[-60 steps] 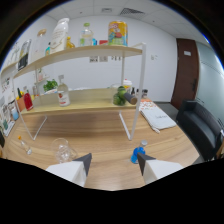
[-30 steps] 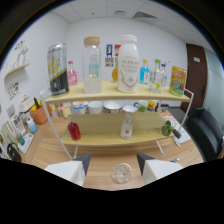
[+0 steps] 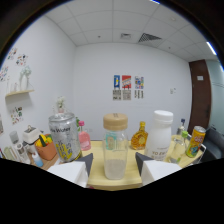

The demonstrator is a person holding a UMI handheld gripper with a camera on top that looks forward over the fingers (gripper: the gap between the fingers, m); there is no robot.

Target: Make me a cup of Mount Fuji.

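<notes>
In the gripper view, we see our tongs (image 3: 114, 167) spread apart, their two pale tips low in front of us, and a clear jar (image 3: 115, 146) with a tan lid standing on the shelf (image 3: 125, 179) just ahead, in line with the gap between them. Nothing is pinched; there is space on both sides of the jar. It holds a layer of something pale at the bottom, perhaps a powder, though we cannot tell for sure from here.

To one side of the jar stands a tall silver can (image 3: 64, 136), and beside that an orange cup (image 3: 46, 150). On the other side we see an amber bottle (image 3: 139, 136), set further back, then a white bottle (image 3: 161, 134), and beyond it an orange can (image 3: 195, 141) near the shelf's end. A small pink bottle (image 3: 83, 136) sits behind the silver can. Posters (image 3: 127, 86) hang on the far wall.

We take the jar to be what the drink calls for first. It looks like stiff clear plastic or glass, mostly empty and so light, with smooth sides that could slip. We would close on the body below the lid, around mid-height, and squeeze gently, since a hard pinch near the top could tip it.
</notes>
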